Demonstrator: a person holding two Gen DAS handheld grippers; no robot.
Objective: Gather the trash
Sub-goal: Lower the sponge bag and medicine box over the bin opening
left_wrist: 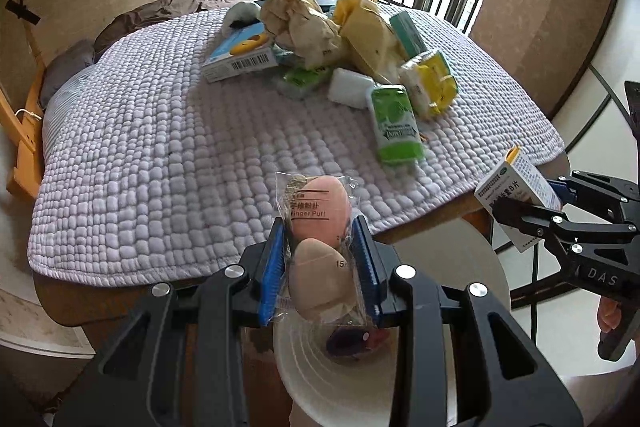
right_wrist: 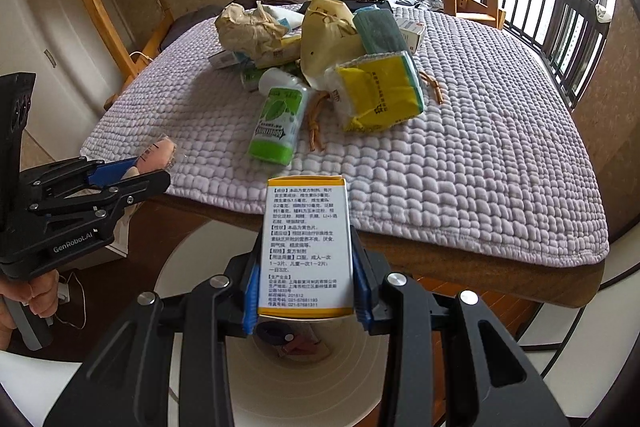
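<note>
White bin [left_wrist: 320, 379] sat below both loads. We judged each should hang centred over its mouth before letting go: right hand-held gripper [right_wrist: 306, 287] clamping medicine box [right_wrist: 306, 247], left hand-held gripper [left_wrist: 320, 267] pinching puff packet [left_wrist: 318, 227].

Each of the 2 fisheye cameras sits just behind its own claw and looks steeply down and forward along the 2 fingers, past the near edge of the desk [left_wrist: 424, 223] toward the railing and windows. Both views share the quilted cover [left_wrist: 160, 155], the heap of packaging [right_wrist: 320, 51] and the white bin [right_wrist: 312, 379] below. Each camera also catches the other claw at its edge: the right claw [left_wrist: 516, 203] at the right, the left claw [right_wrist: 156, 171] at the left.
</note>
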